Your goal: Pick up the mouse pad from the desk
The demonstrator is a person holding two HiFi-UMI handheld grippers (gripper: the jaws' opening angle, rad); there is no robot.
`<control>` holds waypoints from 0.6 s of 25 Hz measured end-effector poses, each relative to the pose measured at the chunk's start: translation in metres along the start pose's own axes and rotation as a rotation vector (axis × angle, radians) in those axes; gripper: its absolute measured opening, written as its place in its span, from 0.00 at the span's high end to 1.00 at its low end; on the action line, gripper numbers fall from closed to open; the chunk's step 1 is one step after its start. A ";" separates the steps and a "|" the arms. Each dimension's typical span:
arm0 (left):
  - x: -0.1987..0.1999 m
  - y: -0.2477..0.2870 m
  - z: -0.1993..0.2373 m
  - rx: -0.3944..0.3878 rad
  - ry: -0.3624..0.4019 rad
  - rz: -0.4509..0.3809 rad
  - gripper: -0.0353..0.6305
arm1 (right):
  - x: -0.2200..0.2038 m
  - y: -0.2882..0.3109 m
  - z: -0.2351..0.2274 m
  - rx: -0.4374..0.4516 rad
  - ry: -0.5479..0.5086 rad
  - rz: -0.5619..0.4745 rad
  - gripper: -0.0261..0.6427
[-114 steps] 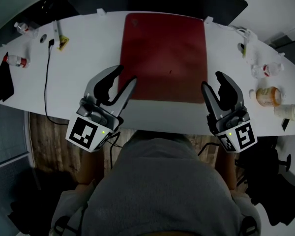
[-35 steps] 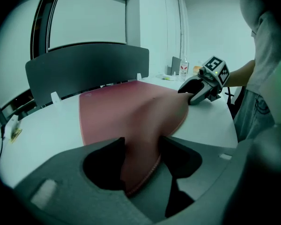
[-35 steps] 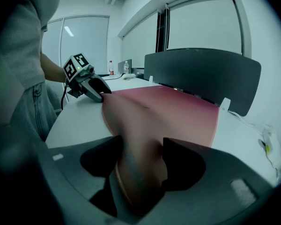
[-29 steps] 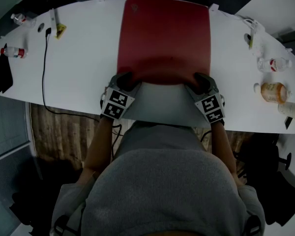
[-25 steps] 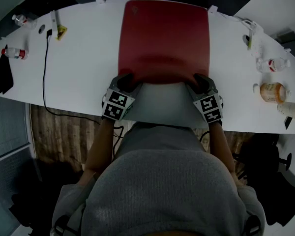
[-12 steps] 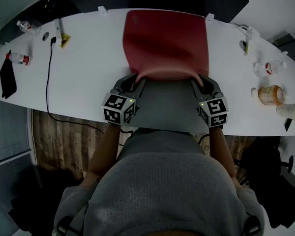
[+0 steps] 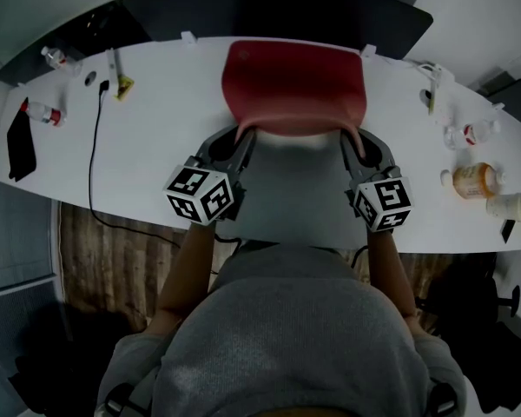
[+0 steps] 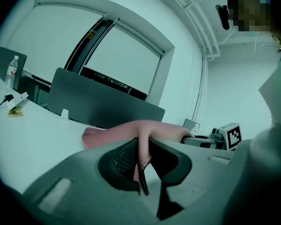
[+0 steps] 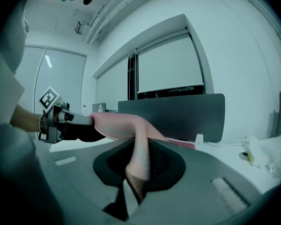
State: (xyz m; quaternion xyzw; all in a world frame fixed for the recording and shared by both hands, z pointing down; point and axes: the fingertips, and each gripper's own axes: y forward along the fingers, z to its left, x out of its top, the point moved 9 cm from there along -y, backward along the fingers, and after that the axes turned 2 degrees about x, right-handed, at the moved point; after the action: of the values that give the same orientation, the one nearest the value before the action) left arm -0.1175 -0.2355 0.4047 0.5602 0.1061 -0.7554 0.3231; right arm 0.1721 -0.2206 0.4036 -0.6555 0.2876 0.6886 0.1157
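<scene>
The red mouse pad (image 7: 295, 81) lies lengthwise on the white desk (image 7: 156, 137), its near edge raised and sagging between my two grippers. My left gripper (image 7: 243, 135) is shut on the near left corner and my right gripper (image 7: 346, 137) on the near right corner. Both pairs of jaws have just been closing with the pad between them. In the left gripper view the pad (image 8: 126, 132) folds down between the pads of my left gripper (image 8: 141, 159). In the right gripper view the pad (image 9: 117, 125) hangs pinched in my right gripper (image 9: 139, 161). The pad's far edge rests on the desk.
A dark divider panel (image 7: 269, 7) stands behind the desk. At the left are a black cable (image 7: 93, 146), a small bottle (image 7: 45, 111) and a dark flat object (image 7: 22, 150). At the right are an orange pill bottle (image 7: 473, 181), a clear bottle (image 7: 467, 133) and a white cup (image 7: 508, 205).
Both grippers have closed on the pad's near corners and risen toward the camera. The pad's near half has come off the desk and now curls up between them.
</scene>
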 end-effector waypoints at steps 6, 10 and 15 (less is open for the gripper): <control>0.022 -0.003 -0.007 -0.025 -0.009 -0.078 0.86 | 0.024 -0.005 0.002 -0.008 0.004 -0.080 0.90; 0.043 -0.008 -0.017 -0.052 -0.015 -0.143 0.86 | 0.045 -0.014 0.004 -0.008 -0.007 -0.154 0.90; 0.078 -0.019 -0.034 -0.094 -0.014 -0.222 0.86 | 0.079 -0.028 0.009 0.002 -0.022 -0.267 0.90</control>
State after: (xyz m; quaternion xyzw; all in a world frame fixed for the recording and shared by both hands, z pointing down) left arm -0.1151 -0.2318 0.3179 0.5238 0.2004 -0.7847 0.2639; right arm 0.1705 -0.2103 0.3200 -0.6801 0.1972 0.6742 0.2098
